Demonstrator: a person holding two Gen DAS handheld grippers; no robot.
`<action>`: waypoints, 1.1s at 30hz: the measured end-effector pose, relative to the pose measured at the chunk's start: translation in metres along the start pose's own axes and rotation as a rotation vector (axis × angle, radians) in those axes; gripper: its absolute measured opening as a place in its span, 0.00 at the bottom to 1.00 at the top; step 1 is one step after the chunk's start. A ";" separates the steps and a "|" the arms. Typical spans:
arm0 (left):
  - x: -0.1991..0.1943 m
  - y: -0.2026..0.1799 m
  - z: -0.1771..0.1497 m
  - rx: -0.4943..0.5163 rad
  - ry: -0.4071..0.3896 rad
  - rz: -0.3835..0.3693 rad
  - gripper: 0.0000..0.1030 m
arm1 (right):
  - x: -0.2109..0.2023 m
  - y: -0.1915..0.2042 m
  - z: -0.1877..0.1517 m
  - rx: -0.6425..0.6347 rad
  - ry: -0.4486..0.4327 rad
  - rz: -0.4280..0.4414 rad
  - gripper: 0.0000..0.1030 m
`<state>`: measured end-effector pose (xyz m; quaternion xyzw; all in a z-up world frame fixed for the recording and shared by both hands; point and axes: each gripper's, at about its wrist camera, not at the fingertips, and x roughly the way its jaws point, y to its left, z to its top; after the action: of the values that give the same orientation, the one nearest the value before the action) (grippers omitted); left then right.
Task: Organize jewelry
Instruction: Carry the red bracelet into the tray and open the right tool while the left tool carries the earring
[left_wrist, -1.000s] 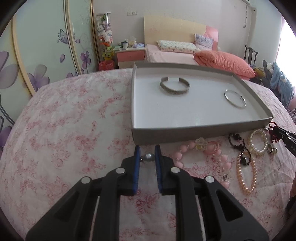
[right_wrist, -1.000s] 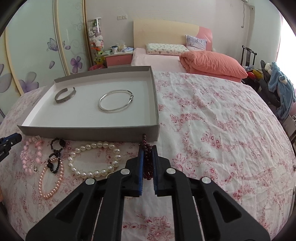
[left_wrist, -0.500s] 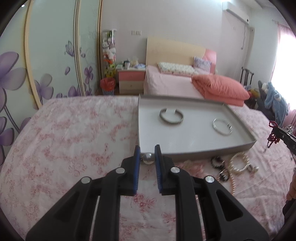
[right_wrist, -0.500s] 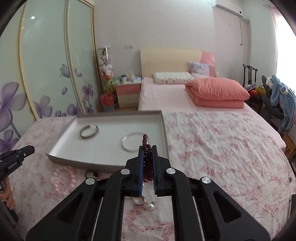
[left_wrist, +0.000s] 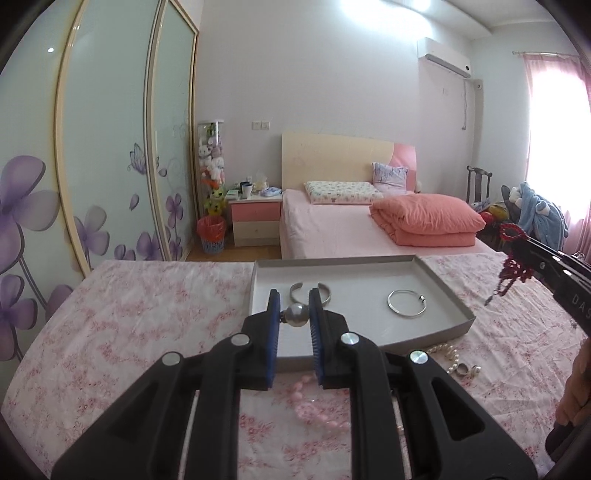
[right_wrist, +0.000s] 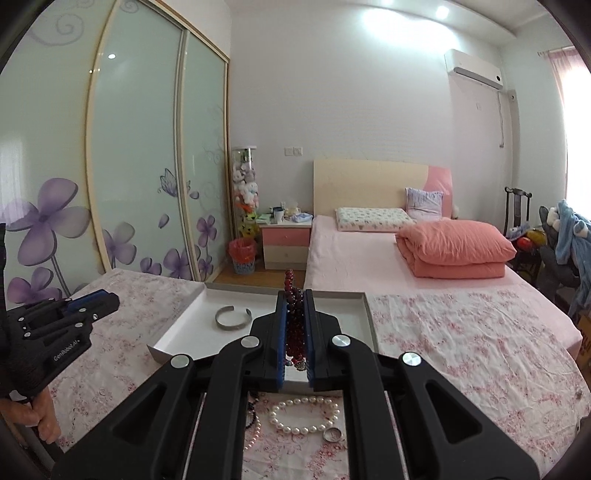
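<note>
My left gripper (left_wrist: 294, 301) is shut on a small silver ball (left_wrist: 295, 315), held above the near edge of the grey tray (left_wrist: 448, 295). In the tray lie a silver cuff (left_wrist: 323, 290) and a thin silver bangle (left_wrist: 406, 302). My right gripper (right_wrist: 294, 297) is shut on a dark red bead bracelet (right_wrist: 294, 332) that hangs between its pads over the tray (right_wrist: 354, 314). In the left wrist view that bracelet (left_wrist: 511, 262) dangles from the right gripper (left_wrist: 524, 245) at the right edge. The left gripper (right_wrist: 99, 302) shows at the left of the right wrist view.
On the flowered bed cover in front of the tray lie a white pearl bracelet (right_wrist: 303, 413), a ring (right_wrist: 332, 434), black beads (right_wrist: 251, 406) and a blurred pink bead strand (left_wrist: 314, 410). Behind are a bed, a nightstand and sliding wardrobe doors.
Both grippers have risen and tipped upward, so the tray sits lower in each view. The red bracelet has come up off the bed cover. Both grips have held.
</note>
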<state>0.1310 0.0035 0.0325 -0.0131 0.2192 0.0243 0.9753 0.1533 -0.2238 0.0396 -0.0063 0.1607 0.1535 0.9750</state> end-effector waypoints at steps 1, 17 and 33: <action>-0.001 -0.003 0.001 0.001 -0.003 -0.004 0.16 | 0.000 0.000 0.001 -0.002 -0.003 0.004 0.09; 0.011 -0.009 0.007 0.010 -0.005 -0.028 0.16 | 0.003 -0.001 -0.001 0.020 -0.015 0.005 0.09; 0.114 -0.011 0.023 -0.020 0.090 -0.029 0.16 | 0.105 -0.018 0.005 0.093 0.083 0.022 0.09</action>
<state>0.2447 -0.0016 0.0047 -0.0271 0.2622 0.0118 0.9645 0.2554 -0.2095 0.0107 0.0343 0.2079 0.1561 0.9650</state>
